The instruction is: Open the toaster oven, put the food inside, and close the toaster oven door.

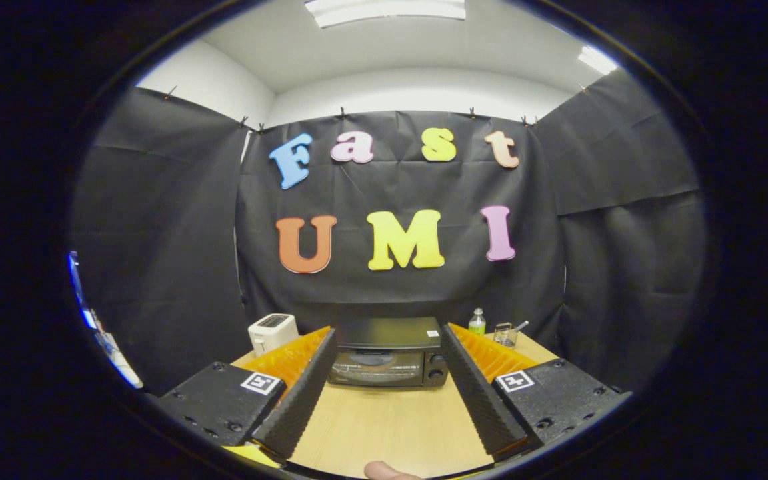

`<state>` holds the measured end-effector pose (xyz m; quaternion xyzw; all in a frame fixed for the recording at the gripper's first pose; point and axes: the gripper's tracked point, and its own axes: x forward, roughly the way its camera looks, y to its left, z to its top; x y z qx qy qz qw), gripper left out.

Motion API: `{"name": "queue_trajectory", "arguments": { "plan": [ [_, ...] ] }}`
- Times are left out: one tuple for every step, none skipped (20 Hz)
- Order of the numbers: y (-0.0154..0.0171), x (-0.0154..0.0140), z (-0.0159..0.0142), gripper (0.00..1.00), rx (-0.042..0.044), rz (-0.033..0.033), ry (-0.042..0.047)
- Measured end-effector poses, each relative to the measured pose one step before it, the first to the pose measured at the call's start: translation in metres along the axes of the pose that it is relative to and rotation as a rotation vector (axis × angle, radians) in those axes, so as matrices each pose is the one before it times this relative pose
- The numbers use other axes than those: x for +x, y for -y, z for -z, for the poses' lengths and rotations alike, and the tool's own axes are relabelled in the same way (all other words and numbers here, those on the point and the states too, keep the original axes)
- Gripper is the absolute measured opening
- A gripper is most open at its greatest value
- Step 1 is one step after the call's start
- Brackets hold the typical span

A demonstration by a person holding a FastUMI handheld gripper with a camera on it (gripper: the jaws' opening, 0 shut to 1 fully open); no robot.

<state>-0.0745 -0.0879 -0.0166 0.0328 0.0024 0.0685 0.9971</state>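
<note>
My tongs [387,363] gape wide, gripping nothing, above the bench [391,427]. Toaster oven [389,352] sits beyond them, door shut. White toaster [272,331] stands to its left.

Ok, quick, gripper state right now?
Gripper: open, holding nothing; toaster oven sits beyond the fingers, door shut.

A: Toaster oven [387,360], twelve o'clock beyond the gripper [387,383]: contents?
B: Glass too dark to tell. Its lower corners sit behind the spread fingers [297,393].
A: Items at one o'clock?
B: Bottle [477,322] and glass holder [505,333], too small to detail.
A: Six o'clock?
B: A fingertip [387,471], cut off.
</note>
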Motion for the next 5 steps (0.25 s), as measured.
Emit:
{"name": "queue_trajectory", "arguments": {
  "plan": [
    [0.00293, -0.00169, 0.00072, 1.0, -0.00153, 0.00967, -0.0024],
    [0.00034, -0.00167, 0.00012, 1.0, -0.00183, -0.00024, 0.00011],
    [0.0006, -0.00255, -0.0036, 1.0, -0.00099, -0.00056, 0.00814],
    [0.00406, -0.00133, -0.00227, 1.0, 0.00355, 0.00902, 0.00677],
    [0.00425, -0.00134, -0.00237, 1.0, 0.00473, 0.0129, 0.0043]
  ]
}}
